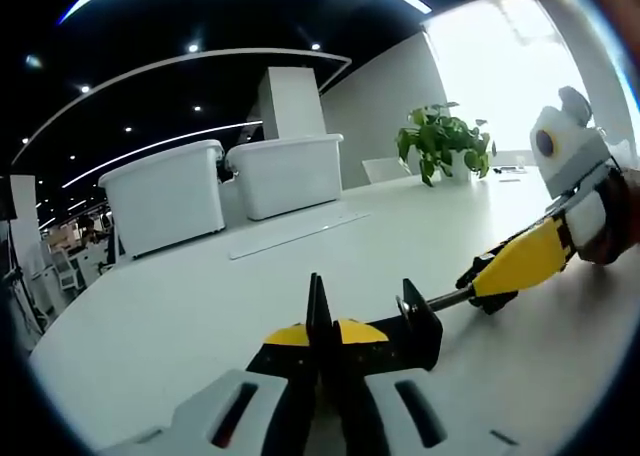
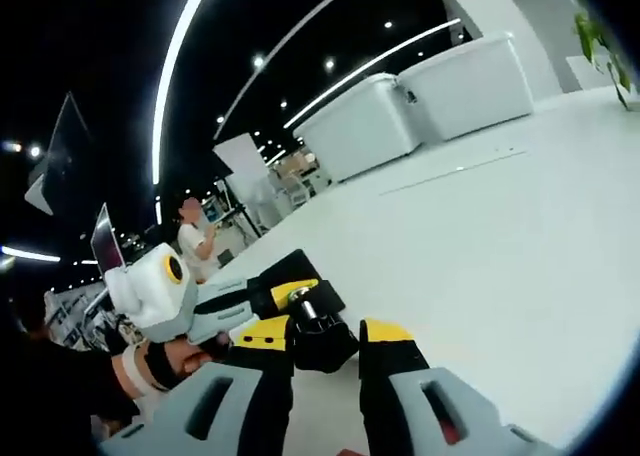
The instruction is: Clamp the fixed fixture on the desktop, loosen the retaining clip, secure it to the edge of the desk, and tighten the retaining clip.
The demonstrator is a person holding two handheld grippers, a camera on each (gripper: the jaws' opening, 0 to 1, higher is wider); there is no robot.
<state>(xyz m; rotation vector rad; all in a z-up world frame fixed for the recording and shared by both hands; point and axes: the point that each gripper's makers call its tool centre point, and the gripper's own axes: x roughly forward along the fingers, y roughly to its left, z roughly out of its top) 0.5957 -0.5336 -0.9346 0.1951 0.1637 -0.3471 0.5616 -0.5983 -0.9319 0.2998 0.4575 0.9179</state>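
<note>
The left tongs (image 1: 318,361) are pressed onto the black body of the clamp fixture (image 1: 415,326) lying on the white counter (image 1: 200,306). Its bar runs from these tongs out to the yellow handle (image 1: 525,261), pinched by the right tongs (image 2: 325,351). Turning the handle may twist the body loose, since the left grip looks narrow. The storage bins (image 1: 220,186) stand well beyond.

I log: white worktop (image 1: 200,306); two white bins (image 1: 165,196) and potted plant (image 1: 440,141) beyond the tongs; bright window (image 1: 500,66); dark ceiling with light strips (image 2: 180,66).
</note>
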